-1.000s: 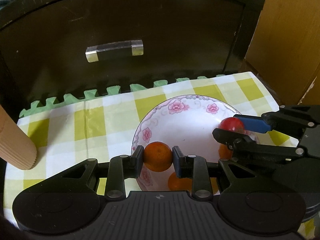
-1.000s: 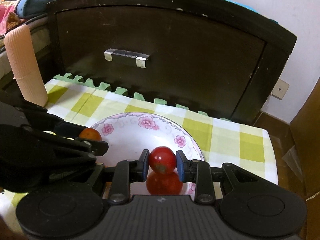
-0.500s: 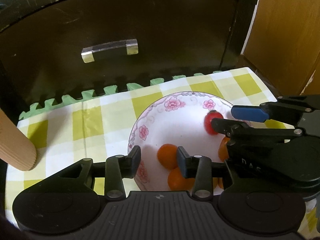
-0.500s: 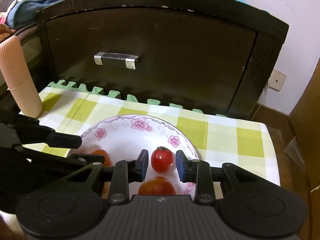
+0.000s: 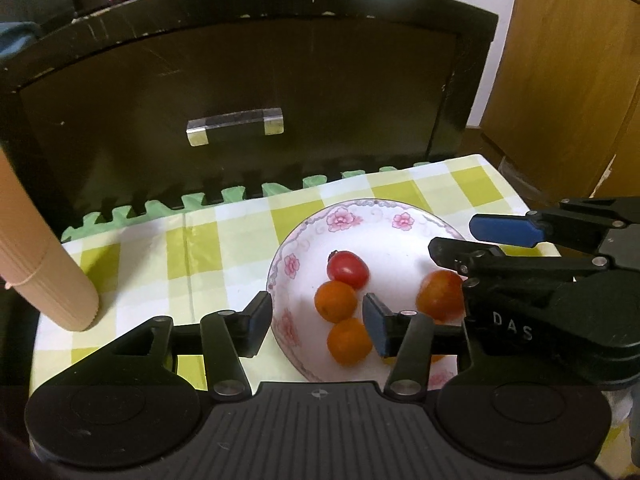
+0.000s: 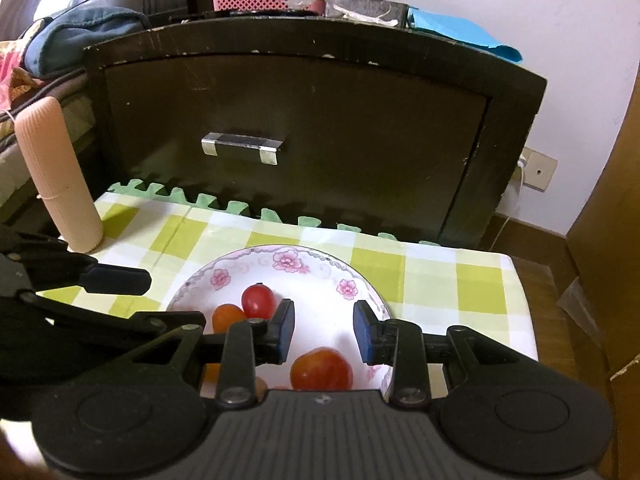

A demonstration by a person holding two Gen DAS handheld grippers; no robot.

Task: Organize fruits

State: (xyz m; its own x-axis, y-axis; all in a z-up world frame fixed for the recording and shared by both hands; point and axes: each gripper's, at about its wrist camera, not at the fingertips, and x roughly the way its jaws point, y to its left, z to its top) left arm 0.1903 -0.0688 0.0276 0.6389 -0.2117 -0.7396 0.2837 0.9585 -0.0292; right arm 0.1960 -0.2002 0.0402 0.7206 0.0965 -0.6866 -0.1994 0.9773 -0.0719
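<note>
Both drops done. The cherry tomato that the right gripper held a second ago now lies in the floral bowl, touching the small orange the left gripper let go. A second orange sits just beside them and a larger tomato toward the bowl's right side. Both grippers have their jaws spread and empty, backed up above the bowl's near rim. The bowl stands right of centre on the checked tablecloth, with a ribbed beige cylinder at the left edge. No loose fruit visible on the cloth, so likely the sorting is finished or close.
</note>
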